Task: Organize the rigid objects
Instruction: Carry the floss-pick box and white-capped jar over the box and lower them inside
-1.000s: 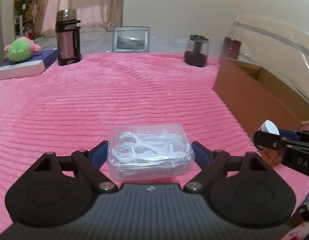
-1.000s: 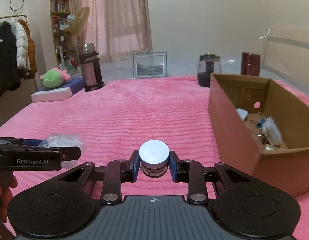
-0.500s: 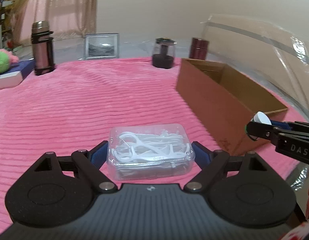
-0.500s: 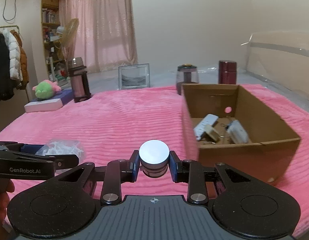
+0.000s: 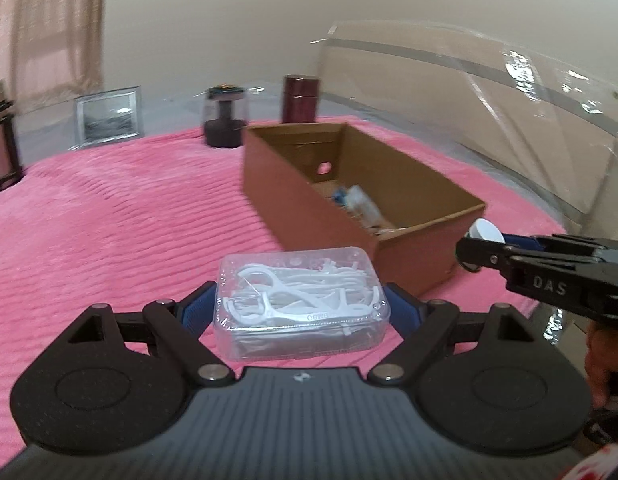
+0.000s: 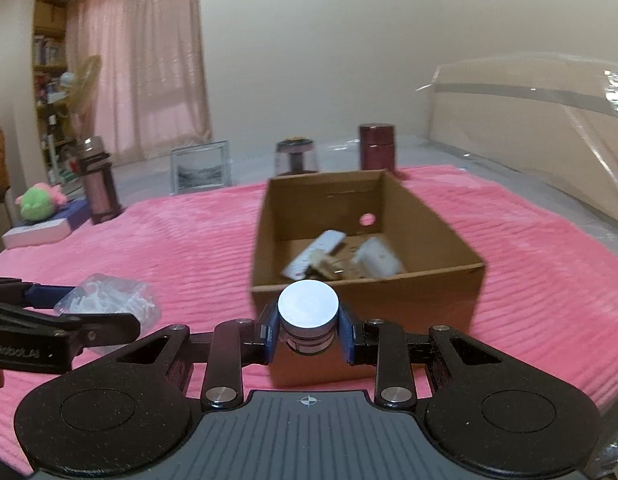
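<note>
Some things lie in the box (image 6: 365,284) at twelve o'clock; the left hand-held gripper (image 5: 301,312) pinching the floss box (image 5: 301,308) and the right hand-held gripper (image 6: 309,330) pinching the little jar (image 6: 308,316) are not there yet.

Black hand-held gripper (image 5: 302,312) with blue pads, silver screws, ribbed grey base, white "DAS" lettering

A picture frame (image 6: 201,171) leans behind the pink blanket (image 6: 169,240).

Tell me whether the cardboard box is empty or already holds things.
It already holds things. The cardboard box stands open-topped on the pink blanket, and several small items lie on its floor; blur hides what they are.
</note>
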`<state>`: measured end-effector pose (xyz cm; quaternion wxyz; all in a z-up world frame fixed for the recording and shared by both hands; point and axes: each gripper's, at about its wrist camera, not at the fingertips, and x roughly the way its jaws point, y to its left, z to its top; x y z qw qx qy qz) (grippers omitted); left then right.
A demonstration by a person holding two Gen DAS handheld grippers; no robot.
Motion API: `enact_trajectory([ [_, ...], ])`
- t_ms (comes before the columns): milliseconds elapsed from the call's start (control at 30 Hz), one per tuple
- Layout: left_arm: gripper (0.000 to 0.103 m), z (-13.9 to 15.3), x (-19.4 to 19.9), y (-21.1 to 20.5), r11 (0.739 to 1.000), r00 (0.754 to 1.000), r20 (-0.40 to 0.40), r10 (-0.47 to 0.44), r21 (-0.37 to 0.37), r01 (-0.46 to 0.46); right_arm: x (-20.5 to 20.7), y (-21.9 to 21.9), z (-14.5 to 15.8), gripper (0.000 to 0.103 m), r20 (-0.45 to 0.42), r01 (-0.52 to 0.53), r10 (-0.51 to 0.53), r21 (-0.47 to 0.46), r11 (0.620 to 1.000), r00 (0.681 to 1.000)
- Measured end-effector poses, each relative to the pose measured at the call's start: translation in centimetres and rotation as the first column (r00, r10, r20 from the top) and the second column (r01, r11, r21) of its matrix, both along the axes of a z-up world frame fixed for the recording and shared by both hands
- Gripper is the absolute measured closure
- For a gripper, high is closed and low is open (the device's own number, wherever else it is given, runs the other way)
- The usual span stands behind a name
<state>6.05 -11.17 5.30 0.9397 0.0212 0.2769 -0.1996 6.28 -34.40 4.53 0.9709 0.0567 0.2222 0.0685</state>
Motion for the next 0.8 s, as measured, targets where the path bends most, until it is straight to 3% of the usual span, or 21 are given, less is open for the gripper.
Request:
enact_trajectory([
  [400,0.018,1.9,2.9,-6.5,0.979,0.979,0.037,-0.2,0.05,0.198,1.5,-5.3,1.6,0.076,0.034,0.045,-0.044,-0.039,0.998,0.998],
  [800,0.018,4.9,9.6,-9.7,0.915,0.925,0.033,-0.379,0.161,0.369,6.7,-7.5,3.5,0.076,-0.005,-0.099,0.099,-0.117,0.988,0.995],
])
